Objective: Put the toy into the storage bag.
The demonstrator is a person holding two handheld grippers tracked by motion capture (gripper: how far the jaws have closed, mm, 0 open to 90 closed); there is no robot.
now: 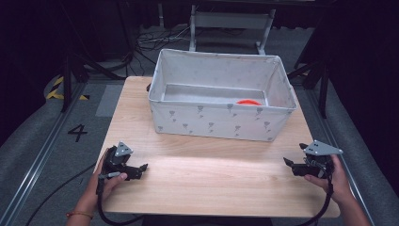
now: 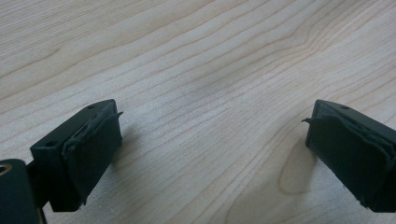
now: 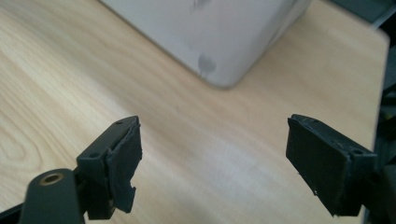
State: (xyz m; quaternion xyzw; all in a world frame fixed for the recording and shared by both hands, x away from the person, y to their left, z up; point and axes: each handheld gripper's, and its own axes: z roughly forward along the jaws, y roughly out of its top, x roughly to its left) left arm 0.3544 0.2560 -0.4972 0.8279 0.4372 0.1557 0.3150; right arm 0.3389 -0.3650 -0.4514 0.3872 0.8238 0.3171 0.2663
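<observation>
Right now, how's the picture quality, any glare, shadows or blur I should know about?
High view: a bright glare patch on the table between the grippers, surroundings dark. Left gripper view: wood grain sharp, soft shadows beside the jaws. Right gripper view: the fabric bin is blurred, and the tabletop looks washed out between the jaws.

The desk is showing pale, smooth, matt wood grain. The bin is looking like soft grey printed cloth. Both grippers' jaws are wearing matt black pads, frayed at the edges.

A light wooden table stands on grey floor marked "4", dark surroundings.
</observation>
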